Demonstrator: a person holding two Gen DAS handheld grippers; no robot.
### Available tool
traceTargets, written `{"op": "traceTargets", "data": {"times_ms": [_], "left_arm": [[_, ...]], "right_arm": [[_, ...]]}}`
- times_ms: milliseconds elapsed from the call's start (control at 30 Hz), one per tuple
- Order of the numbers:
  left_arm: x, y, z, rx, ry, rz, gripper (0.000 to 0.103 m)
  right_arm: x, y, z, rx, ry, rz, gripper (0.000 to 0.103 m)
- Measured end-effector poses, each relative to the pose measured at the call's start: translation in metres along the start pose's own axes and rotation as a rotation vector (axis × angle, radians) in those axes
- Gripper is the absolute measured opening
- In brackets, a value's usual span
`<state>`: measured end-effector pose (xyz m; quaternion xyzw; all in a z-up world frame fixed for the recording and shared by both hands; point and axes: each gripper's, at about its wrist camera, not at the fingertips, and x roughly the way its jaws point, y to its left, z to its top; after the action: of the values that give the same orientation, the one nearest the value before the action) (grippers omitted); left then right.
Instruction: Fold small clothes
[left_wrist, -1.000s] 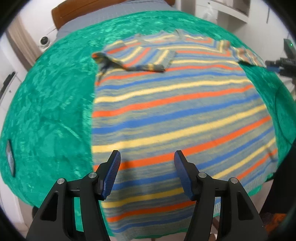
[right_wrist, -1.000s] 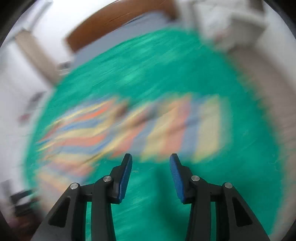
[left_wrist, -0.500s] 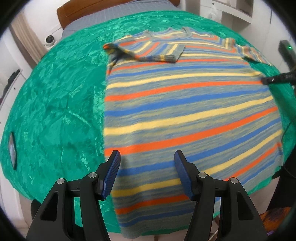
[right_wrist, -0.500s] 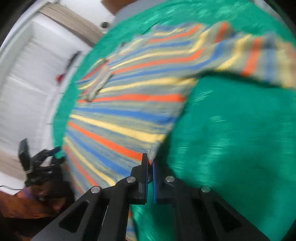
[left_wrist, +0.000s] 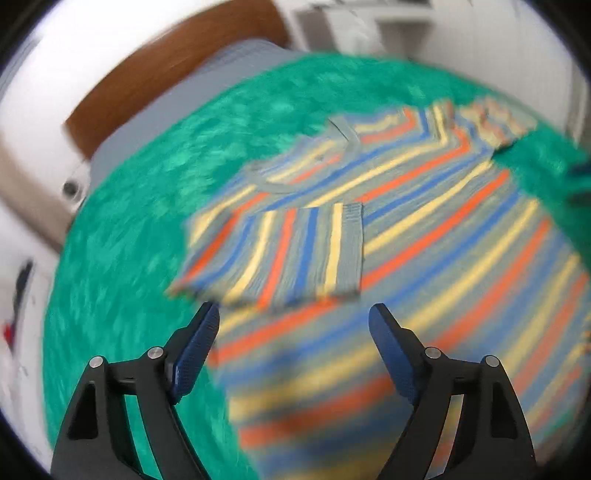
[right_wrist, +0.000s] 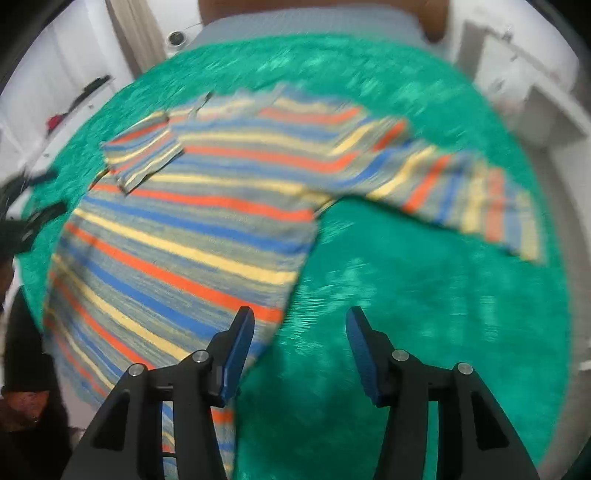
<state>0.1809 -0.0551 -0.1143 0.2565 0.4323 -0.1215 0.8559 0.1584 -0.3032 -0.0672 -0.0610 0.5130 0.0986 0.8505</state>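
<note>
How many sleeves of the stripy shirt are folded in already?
1. The left sleeve lies folded over the shirt. The right sleeve stretches out flat on the green blanket.

left gripper (left_wrist: 293, 321) opening, right gripper (right_wrist: 300, 325) opening, both empty

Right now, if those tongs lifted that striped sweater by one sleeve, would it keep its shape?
Probably not. The striped sweater lies limp, one sleeve already folded over its body, so it would likely droop. The knit looks grippy against the green blanket, so it may drag rather than slide.

Knitted striped sweater (left_wrist: 424, 229) on shiny plush green blanket (left_wrist: 155, 206); matt plastic claws.
</note>
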Motion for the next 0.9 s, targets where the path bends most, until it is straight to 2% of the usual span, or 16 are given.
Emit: {"op": "traceTargets", "data": {"times_ms": [100, 167, 200, 233, 267, 300, 467, 533, 600, 733, 767, 833, 900], "left_arm": [[0.067, 0.0, 0.013, 0.001, 0.149, -0.067, 0.085], [0.079, 0.013, 0.015, -0.078, 0.148, -0.145, 0.081], [0.079, 0.021, 0.017, -0.127, 0.149, -0.188, 0.06], [0.076, 0.031, 0.018, -0.177, 0.151, -0.225, 0.026], [0.073, 0.038, 0.018, -0.199, 0.153, -0.217, 0.015], [0.069, 0.046, 0.017, -0.225, 0.152, -0.216, 0.012], [0.035, 0.118, 0.002, -0.479, 0.065, -0.203, 0.012], [0.025, 0.155, -0.013, -0.588, 0.045, -0.148, 0.012], [0.019, 0.194, -0.033, -0.685, 0.041, -0.063, 0.012], [0.025, 0.251, -0.082, -0.867, 0.102, 0.112, 0.011], [0.028, 0.257, -0.093, -0.894, 0.121, 0.136, 0.011], [0.041, 0.268, -0.115, -0.956, 0.169, 0.152, 0.011], [0.051, 0.274, -0.132, -1.005, 0.205, 0.124, 0.011]], "right_arm": [[-0.027, 0.007, 0.001, 0.001, -0.034, -0.086, 0.057], [-0.045, 0.01, 0.001, 0.002, -0.058, -0.137, 0.057], [-0.053, 0.008, -0.001, 0.007, -0.068, -0.152, 0.058], [-0.058, 0.009, -0.001, 0.013, -0.077, -0.167, 0.058], [-0.063, 0.01, 0.0, 0.018, -0.087, -0.183, 0.058], [-0.066, 0.011, 0.001, 0.023, -0.097, -0.201, 0.058], [-0.072, 0.016, 0.006, 0.022, -0.112, -0.306, 0.058], [-0.075, 0.019, 0.007, 0.005, -0.117, -0.336, 0.058], [-0.076, 0.023, 0.007, -0.015, -0.121, -0.357, 0.058], [-0.075, 0.029, 0.01, -0.041, -0.124, -0.387, 0.058], [-0.075, 0.031, 0.01, -0.043, -0.124, -0.392, 0.058], [-0.075, 0.033, 0.011, -0.044, -0.123, -0.392, 0.058], [-0.073, 0.035, 0.011, -0.046, -0.121, -0.395, 0.058]]}}
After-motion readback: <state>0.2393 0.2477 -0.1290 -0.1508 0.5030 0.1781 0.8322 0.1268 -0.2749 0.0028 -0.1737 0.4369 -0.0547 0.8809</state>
